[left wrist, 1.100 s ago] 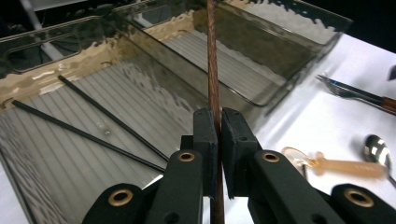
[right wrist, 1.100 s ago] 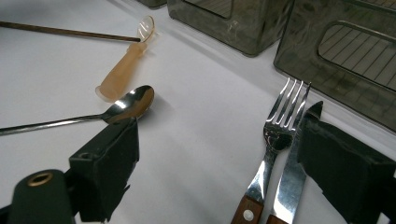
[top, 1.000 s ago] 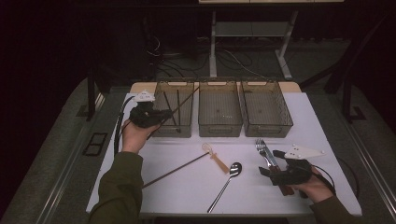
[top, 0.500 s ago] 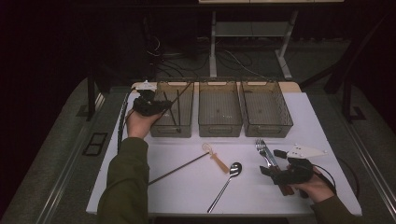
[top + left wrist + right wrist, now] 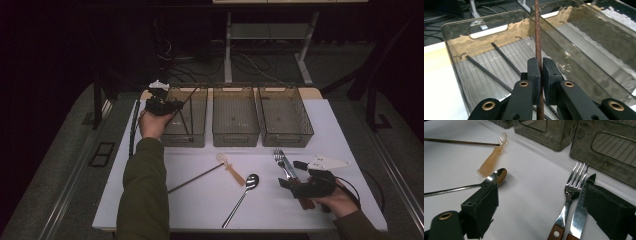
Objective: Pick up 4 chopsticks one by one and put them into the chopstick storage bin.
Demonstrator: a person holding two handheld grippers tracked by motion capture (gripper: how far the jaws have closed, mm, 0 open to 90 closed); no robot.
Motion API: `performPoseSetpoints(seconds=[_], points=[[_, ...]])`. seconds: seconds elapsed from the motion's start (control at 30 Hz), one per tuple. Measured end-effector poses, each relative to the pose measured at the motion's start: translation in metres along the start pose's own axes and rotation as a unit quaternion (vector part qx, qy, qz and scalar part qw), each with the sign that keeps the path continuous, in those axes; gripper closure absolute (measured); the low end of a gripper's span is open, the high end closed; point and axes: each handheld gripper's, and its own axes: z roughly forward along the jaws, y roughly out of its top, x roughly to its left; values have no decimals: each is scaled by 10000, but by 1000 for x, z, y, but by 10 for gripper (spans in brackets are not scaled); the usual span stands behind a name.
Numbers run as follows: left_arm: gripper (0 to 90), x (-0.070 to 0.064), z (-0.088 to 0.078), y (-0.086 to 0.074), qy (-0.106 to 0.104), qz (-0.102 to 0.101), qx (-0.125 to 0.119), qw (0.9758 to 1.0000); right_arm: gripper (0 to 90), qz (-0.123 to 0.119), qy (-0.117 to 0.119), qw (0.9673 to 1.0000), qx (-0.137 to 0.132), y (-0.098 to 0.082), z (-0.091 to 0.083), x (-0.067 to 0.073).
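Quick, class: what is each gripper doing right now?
Left gripper: shut on a brown chopstick.
Right gripper: open, holding nothing.

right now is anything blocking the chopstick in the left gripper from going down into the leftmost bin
Nothing visible blocks it. The left gripper is shut on the brown chopstick over the open-topped left bin; two black chopsticks lie flat on its floor, with room beside them.

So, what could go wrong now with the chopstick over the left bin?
1. The left gripper is shut on the brown chopstick near one end, so the long free part might catch the left bin wall.
2. Two black chopsticks already lie inside; a drop may knock them.
3. The open right gripper rests near the fork and could nudge it.
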Motion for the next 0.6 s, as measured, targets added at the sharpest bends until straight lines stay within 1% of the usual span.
performPoseSetpoints(seconds=[0.07, 0.1, 0.13, 0.17, 0.2, 0.23, 0.27, 0.37, 0.5, 0.53, 0.6], points=[[841, 1, 2, -1, 114, 13, 83, 9999, 132, 4, -1, 10000, 6, 0, 0, 0], [839, 0, 3, -2, 210, 1, 117, 9997, 132, 4, -3, 10000, 5, 0, 0, 0], [828, 0, 4, -3, 248, 8, 96, 9996, 132, 4, -3, 10000, 6, 0, 0, 0], [728, 0, 5, -3, 310, 6, 26, 9995, 132, 2, -8, 10000, 10, 0, 0, 0], [608, 0, 6, -3, 373, -7, 35, 9993, 132, -1, -5, 10000, 12, 0, 0, 0], [547, -1, 7, -3, 421, 40, 77, 9991, 132, 1, 0, 10000, 13, 0, 0, 0], [510, -2, 7, -3, 454, 85, 87, 9989, 132, -3, 8, 10000, 15, 0, 0, 0], [450, -4, 6, -2, 404, 156, 101, 9990, 132, -20, 9, 10000, 19, 0, 1, 0], [391, -9, 3, -3, 262, 202, 89, 9994, 132, -28, 5, 10000, 19, 0, 1, 0], [369, -10, 2, -3, 178, 206, 86, 9996, 132, -32, 6, 10000, 18, 0, 1, 0], [349, -14, -1, -4, 90, 281, 99, 9995, 132, -1, -9, 10000, 22, 0, 1, 0]])
